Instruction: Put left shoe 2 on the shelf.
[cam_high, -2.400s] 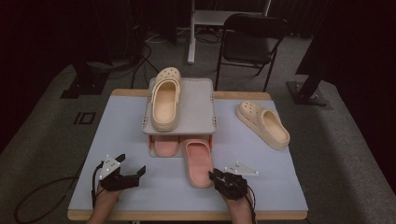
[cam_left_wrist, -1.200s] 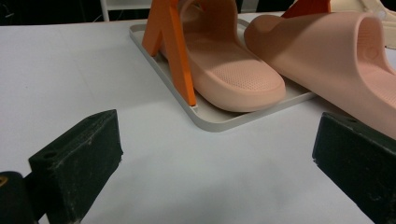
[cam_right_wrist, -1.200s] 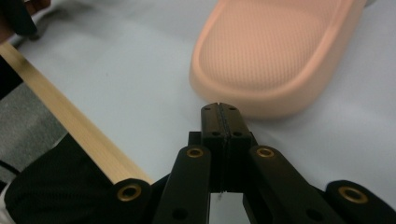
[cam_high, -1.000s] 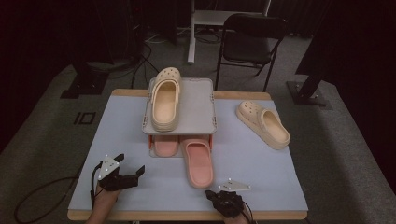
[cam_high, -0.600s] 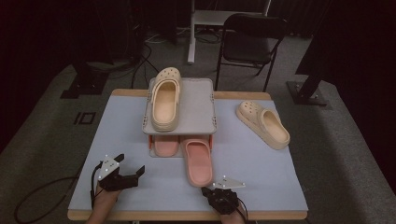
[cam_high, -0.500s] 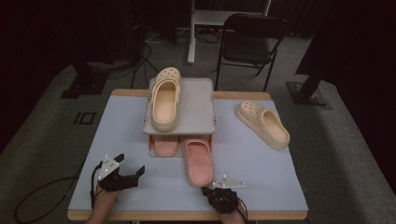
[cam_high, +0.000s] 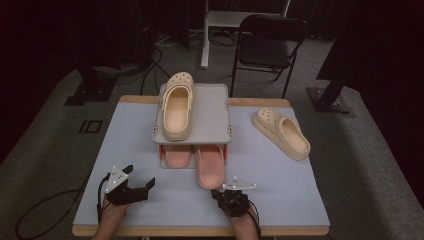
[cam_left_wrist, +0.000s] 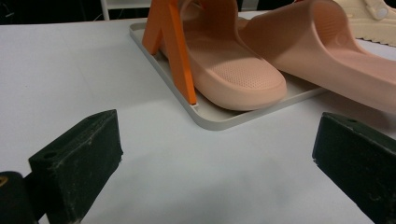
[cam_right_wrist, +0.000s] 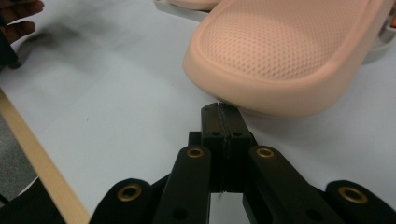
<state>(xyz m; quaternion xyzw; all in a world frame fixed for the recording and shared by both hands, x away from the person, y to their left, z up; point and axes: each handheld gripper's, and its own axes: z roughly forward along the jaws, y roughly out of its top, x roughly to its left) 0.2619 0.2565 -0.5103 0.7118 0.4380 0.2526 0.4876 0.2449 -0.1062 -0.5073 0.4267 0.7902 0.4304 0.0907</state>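
Observation:
A grey two-level rack stands mid-table with a beige clog on its top shelf. One pink slide lies on the lower tray beside an orange post. A second pink slide sticks out of the rack toward me. My right gripper is shut with nothing in it. Its tips sit at the table just under the near end of that slide. My left gripper rests at the front left, open and empty, facing the tray corner.
Another beige clog lies on the table to the right of the rack. The wooden front edge of the table runs close behind my right gripper. A black chair stands beyond the table.
My right gripper has slid left and a little away from the table's front edge, up to the near end of the outer pink slide. The left gripper has stayed put.

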